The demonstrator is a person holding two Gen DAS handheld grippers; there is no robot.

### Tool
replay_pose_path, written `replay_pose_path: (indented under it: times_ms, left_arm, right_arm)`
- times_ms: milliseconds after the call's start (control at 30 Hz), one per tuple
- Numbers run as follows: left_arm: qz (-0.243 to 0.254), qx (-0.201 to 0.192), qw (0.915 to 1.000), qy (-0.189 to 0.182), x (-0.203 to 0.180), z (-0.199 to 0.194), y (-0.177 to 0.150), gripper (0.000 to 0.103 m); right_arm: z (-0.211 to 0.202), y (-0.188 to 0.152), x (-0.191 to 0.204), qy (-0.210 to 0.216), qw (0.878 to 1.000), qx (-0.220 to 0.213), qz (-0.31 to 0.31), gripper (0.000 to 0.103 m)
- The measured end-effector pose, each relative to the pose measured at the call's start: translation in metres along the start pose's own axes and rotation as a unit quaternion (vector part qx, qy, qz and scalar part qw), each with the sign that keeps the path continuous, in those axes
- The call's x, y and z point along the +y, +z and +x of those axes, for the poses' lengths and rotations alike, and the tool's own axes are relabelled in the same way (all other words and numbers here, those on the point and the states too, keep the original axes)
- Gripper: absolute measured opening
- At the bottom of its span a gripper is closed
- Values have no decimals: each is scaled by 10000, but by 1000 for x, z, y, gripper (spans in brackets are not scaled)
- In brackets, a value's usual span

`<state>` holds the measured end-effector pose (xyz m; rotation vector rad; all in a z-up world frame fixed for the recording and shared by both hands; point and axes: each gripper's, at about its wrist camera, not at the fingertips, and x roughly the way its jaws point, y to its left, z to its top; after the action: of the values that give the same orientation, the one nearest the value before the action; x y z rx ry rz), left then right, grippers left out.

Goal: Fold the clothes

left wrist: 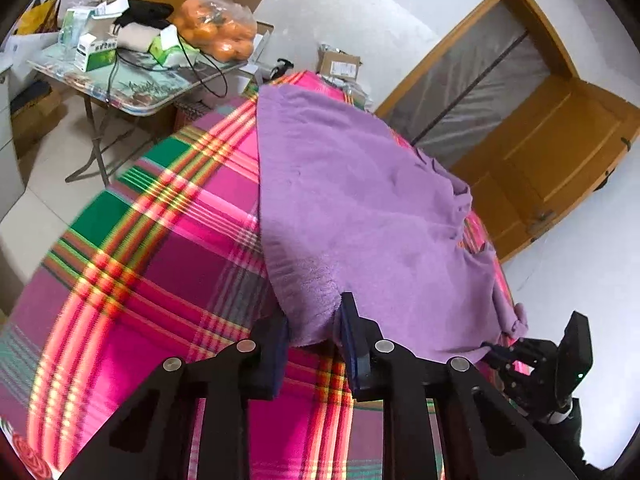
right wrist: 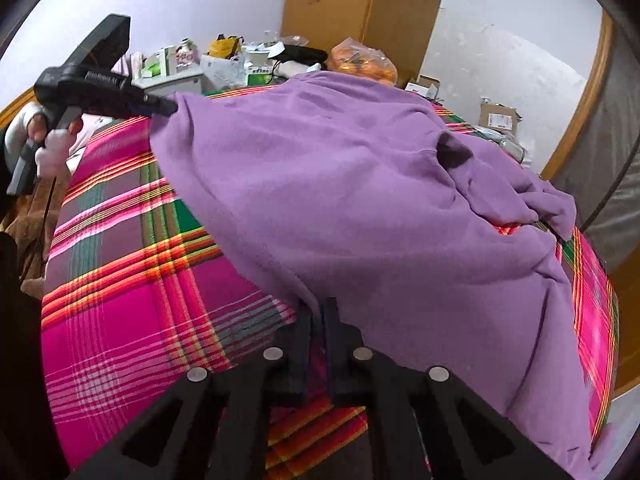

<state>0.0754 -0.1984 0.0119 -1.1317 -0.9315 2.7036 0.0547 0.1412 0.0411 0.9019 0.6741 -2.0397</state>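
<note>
Purple fleece top (left wrist: 360, 208) lies spread on a bed covered by a pink, green and orange plaid sheet (left wrist: 160, 240), taking up the middle and far side of the bed, its near hem facing both grippers. In the right wrist view a dark neck opening (right wrist: 454, 152) shows near the garment's far end, and a bunched sleeve (right wrist: 532, 204) lies crumpled toward the bed's right edge.

The left gripper (left wrist: 314, 320) sits at one corner of the near hem. Its fingers (left wrist: 352, 332) stand a little apart with the fleece edge between them; the pictures do not settle whether the pads press on the cloth. In the right wrist view the same gripper (right wrist: 170, 106) meets the garment's far left corner, held by a gloved hand (right wrist: 52, 140).

The right gripper (right wrist: 318, 312) is closed on the hem at the other near corner, the cloth pinched into a narrow fold between its fingers (right wrist: 334, 320). From the left wrist view it (left wrist: 494, 350) appears at the lower right, its tip at the garment's edge.

Beyond the bed stands a folding table (left wrist: 132, 96) crowded with boxes, a black item and a bag of oranges (left wrist: 218, 28). A cardboard box (left wrist: 340, 64) sits past the bed's far end, and a wooden door (left wrist: 552, 132) stands open on the right. A tall wooden wardrobe (right wrist: 360, 12) rises behind the table.
</note>
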Motion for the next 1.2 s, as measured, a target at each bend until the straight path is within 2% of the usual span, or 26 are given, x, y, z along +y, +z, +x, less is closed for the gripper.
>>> replay_pose_path:
  times_ms: [167, 300, 367, 433, 533, 600, 667, 700, 800, 933, 1133, 1200]
  left_arm:
    - [25, 29, 10000, 62, -1, -15, 5, 23]
    - [40, 254, 9996, 78, -1, -24, 7, 24]
    - [-52, 405, 9990, 158, 6, -19, 8, 25]
    - [-224, 487, 9982, 266, 13, -15, 8, 27]
    - [-575, 400, 9972, 258, 22, -17, 6, 30]
    - [-548, 270, 9976, 338, 21, -23, 2, 30]
    - [-577, 159, 9973, 417, 22, -30, -3, 30]
    - [-655, 102, 9969, 419, 25, -34, -6, 31]
    - [-1044, 143, 9939, 337, 34, -37, -18, 31]
    - [-1495, 440, 9878, -37, 36, -27, -37, 32]
    - [-2174, 177, 9742, -577, 43, -11, -35, 38]
    - [-2286, 83, 9714, -636, 44, -6, -32, 38]
  right_arm:
    - [-29, 3, 1, 418, 9986, -326, 29, 3]
    - [-51, 4, 1, 673, 9962, -545, 11, 3]
    - [-53, 4, -6, 611, 9961, -615, 136, 3]
    - [-48, 5, -17, 293, 9972, -576, 370, 3]
    - [-36, 5, -39, -204, 9953, -359, 880, 4]
    - [-34, 3, -49, -267, 9932, -299, 1097, 8]
    - [-37, 4, -50, -268, 9927, -359, 1115, 16]
    - [-37, 4, -49, -257, 9930, -373, 1094, 17]
    - [-36, 5, -42, -209, 9940, -381, 1000, 20]
    - [-30, 8, -33, -76, 9959, -360, 825, 21]
    - [-27, 24, -18, 63, 9970, -475, 601, 23]
    - [-28, 31, -16, 71, 9969, -546, 556, 24]
